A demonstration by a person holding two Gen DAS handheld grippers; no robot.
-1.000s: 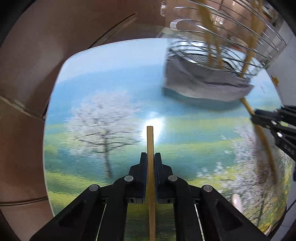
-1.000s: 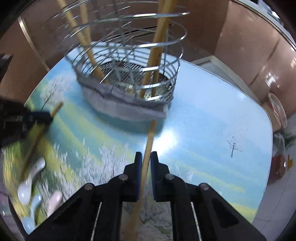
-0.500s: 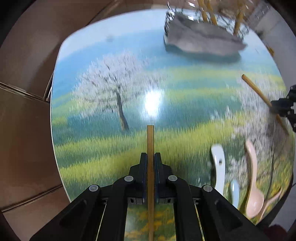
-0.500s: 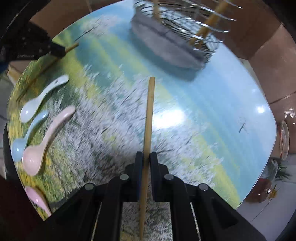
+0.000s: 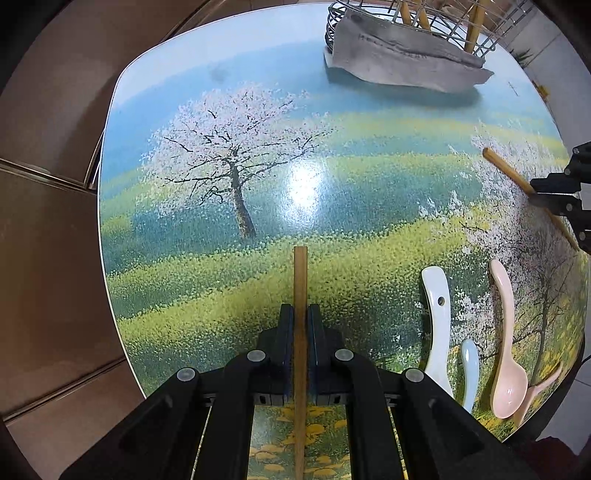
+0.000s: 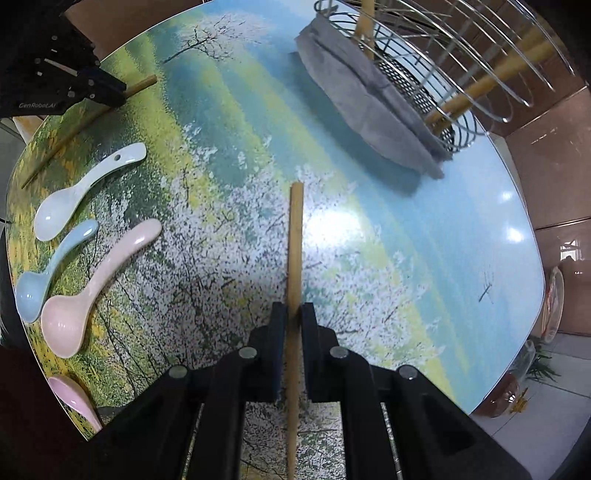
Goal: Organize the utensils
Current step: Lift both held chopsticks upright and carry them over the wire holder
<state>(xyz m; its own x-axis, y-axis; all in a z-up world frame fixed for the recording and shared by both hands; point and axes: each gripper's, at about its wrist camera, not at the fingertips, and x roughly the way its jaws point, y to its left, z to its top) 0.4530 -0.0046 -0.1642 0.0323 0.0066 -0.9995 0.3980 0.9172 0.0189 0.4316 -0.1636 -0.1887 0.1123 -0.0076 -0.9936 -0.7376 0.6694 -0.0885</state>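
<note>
My left gripper (image 5: 300, 314) is shut on a wooden chopstick (image 5: 300, 280) held above the table. My right gripper (image 6: 294, 312) is shut on another wooden chopstick (image 6: 295, 236); it also shows at the right edge of the left wrist view (image 5: 550, 195). A wire utensil basket (image 6: 443, 74) on a grey cloth (image 6: 369, 107) stands at the table's far side with several chopsticks (image 6: 491, 85) in it. A white spoon (image 5: 437, 317), a blue spoon (image 5: 469, 365) and two pink spoons (image 5: 506, 339) lie on the table near its front edge.
The table (image 5: 221, 184) has a printed landscape top with rounded edges. Brown floor tiles (image 5: 48, 258) lie beyond its left edge. The basket in the left wrist view (image 5: 424, 22) sits at the top right.
Both grippers have pulled back and up from the basket, each still holding its chopstick. The spoons have come into view.
</note>
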